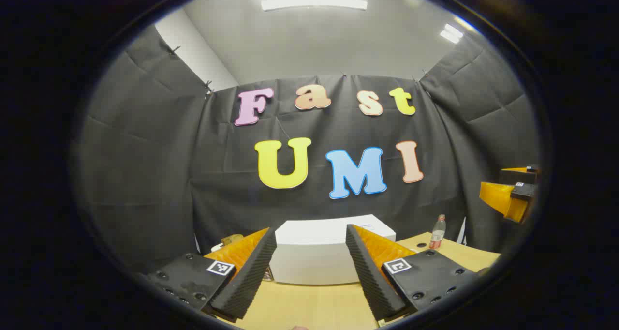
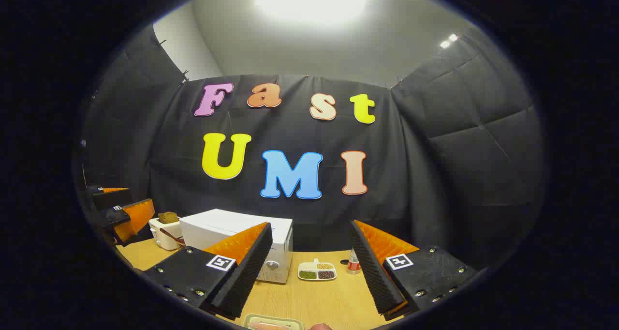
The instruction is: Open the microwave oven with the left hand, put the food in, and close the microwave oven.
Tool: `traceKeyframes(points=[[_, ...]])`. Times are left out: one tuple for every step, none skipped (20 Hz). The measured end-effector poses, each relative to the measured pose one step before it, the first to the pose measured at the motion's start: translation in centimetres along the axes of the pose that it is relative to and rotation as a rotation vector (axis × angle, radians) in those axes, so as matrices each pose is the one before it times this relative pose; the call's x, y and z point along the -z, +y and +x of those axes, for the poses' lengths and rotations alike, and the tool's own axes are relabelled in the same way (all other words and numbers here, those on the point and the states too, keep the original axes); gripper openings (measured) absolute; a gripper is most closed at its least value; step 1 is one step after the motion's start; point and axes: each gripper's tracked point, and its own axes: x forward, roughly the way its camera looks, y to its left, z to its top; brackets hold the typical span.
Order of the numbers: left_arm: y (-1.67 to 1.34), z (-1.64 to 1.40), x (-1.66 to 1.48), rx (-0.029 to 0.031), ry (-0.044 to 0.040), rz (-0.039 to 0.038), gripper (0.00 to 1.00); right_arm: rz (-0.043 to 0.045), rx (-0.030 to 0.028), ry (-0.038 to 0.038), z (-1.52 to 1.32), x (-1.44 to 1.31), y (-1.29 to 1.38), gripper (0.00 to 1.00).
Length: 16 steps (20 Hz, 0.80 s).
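Observation:
The white microwave [image 1: 314, 252] stands on the wooden table straight ahead of my left gripper [image 1: 310, 229], its door shut. My left gripper is open, holds nothing and hangs short of the oven. In the right gripper view the microwave [image 2: 227, 228] sits to the left, with knobs on its front. My right gripper [image 2: 310, 224] is open too, above the table. A pale food tray [image 2: 273, 322] lies at the bottom edge below it, partly cut off. Each gripper also appears in the other's view: the right gripper [image 1: 495, 182] at far right, the left gripper [image 2: 140, 196] at far left.
A white toaster [image 2: 165, 233] with bread in it stands left of the microwave. A small divided dish [image 2: 316, 271] of grains and a bottle [image 2: 354, 263] sit on the table [image 2: 309, 301] to the microwave's right. The bottle [image 1: 437, 232] stands near the table's far right.

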Motion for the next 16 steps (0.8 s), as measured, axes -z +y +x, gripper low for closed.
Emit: traceKeyframes(points=[[-0.019, 0.008, -0.029, 0.0005, 0.00098, 0.0003, 0.97, -0.00121, 0.00117, -0.00499, 0.066, -0.07, -0.062, 0.97], [-0.106, 0.064, -0.006, 0.00106, 0.00027, 0.00117, 0.97, -0.0018, 0.00152, -0.00465, 0.089, -0.152, -0.097, 0.97], [-0.02, 0.112, -0.124, -0.00012, -0.00116, 0.00091, 0.97, -0.00095, 0.00206, -0.00405, 0.073, -0.02, -0.129, 0.97], [-0.04, 0.001, 0.068, 0.00131, -0.00175, -0.00021, 0.97, -0.0007, 0.00067, -0.00129, 0.109, -0.07, -0.017, 0.97], [-0.033, 0.075, -0.059, 0.00117, -0.0018, 0.0, 0.97, 0.00005, 0.00268, -0.00118, 0.127, -0.01, -0.08, 0.97], [-0.038, 0.054, -0.029, 0.00137, -0.00121, 0.00111, 0.97, -0.00027, 0.00085, -0.00082, 0.107, -0.046, -0.085, 0.97], [-0.046, 0.095, -0.09, 0.00136, -0.00123, 0.00175, 0.97, 0.0001, 0.00172, -0.00044, 0.178, 0.028, 0.004, 0.97], [0.022, 0.04, -0.015, -0.00116, -0.00311, 0.00171, 0.97, 0.00057, 0.00015, -0.00117, 0.117, -0.155, 0.02, 0.97], [0.127, 0.049, -0.135, -0.00085, -0.00085, 0.00144, 0.97, 0.0005, 0.00073, -0.00075, 0.139, -0.077, 0.068, 0.97], [0.006, -0.035, 0.16, 0.00035, -0.00013, 0.00146, 0.97, 0.00186, 0.00228, -0.0013, 0.139, -0.066, 0.036, 0.97], [0.105, -0.007, -0.053, -0.00057, -0.00109, 0.00154, 0.97, 0.00301, -0.00008, -0.00245, 0.13, -0.13, 0.129, 0.97], [0.237, 0.058, -0.051, -0.00116, -0.00061, 0.00226, 0.95, 0.00192, -0.00235, -0.00339, 0.038, -0.151, 0.169, 0.97], [0.179, 0.12, -0.109, -0.00281, -0.0019, 0.00301, 0.95, -0.00128, -0.00268, -0.00221, 0.039, 0.047, 0.13, 0.97], [0.016, 0.189, 0.023, -0.0013, -0.00154, 0.00135, 0.95, -0.00458, -0.00127, -0.00034, -0.03, 0.052, 0.054, 0.97], [0.017, 0.129, -0.06, 0.00019, -0.00096, -0.00056, 0.96, -0.00582, -0.00121, 0.00091, 0.059, 0.015, 0.035, 0.97], [-0.058, -0.081, 0.155, 0.00111, -0.00031, -0.00077, 0.96, -0.00448, -0.00043, 0.00011, -0.022, -0.012, 0.036, 0.97]])
